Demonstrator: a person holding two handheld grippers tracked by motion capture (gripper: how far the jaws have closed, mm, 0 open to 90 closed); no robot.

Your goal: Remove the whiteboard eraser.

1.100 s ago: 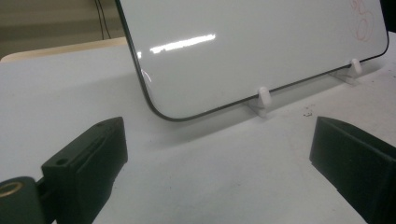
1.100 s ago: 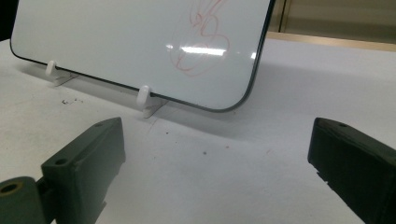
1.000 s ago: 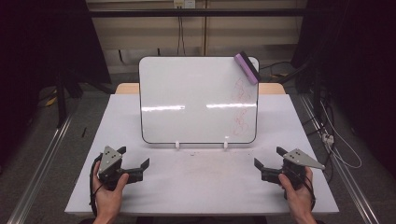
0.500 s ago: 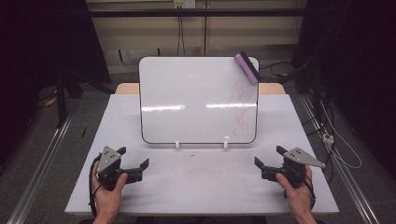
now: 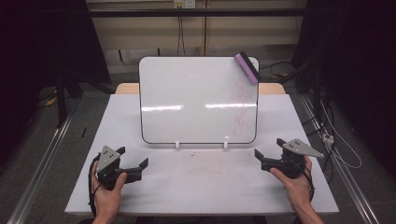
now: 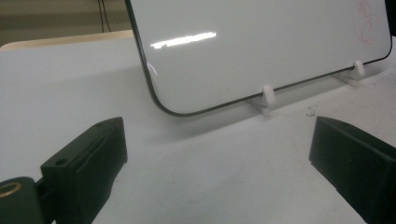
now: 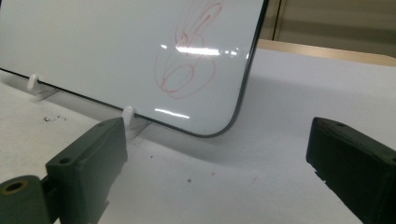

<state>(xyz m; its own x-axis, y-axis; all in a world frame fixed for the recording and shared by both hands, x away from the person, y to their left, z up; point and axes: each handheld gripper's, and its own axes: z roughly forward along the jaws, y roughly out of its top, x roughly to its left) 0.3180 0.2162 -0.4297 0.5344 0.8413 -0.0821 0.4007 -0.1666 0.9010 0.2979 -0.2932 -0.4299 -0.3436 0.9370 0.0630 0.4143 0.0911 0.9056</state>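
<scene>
Black jaws on both tools stood wide apart, holding nothing. The left gripper (image 5: 133,169) rested low over the white table (image 5: 196,186) near its front left, the right gripper (image 5: 267,160) likewise at the front right, both pointing inward and toward the whiteboard (image 5: 187,93). In the left gripper view the board (image 6: 261,46) stood just beyond the jaws, propped on small white clip feet (image 6: 267,95), leaning back slightly, its lower left corner nearest. In the right gripper view the lower right corner (image 7: 140,51) sat just ahead, between the jaws' line of sight but not between the pads. Red scribbles (image 5: 243,107) ran down the board's right side. The purple-backed eraser (image 5: 246,68) clung tilted at the top right corner of the board, well apart from both grippers, nearer the right one. Judged light, with a stiff back and soft felt face; probably held by a magnet, so it should peel off with a small pull. Best hold looked to be across its narrow width, on the long side edges. The glossy board looked slick and liable to tip on its feet if pushed hard.
</scene>
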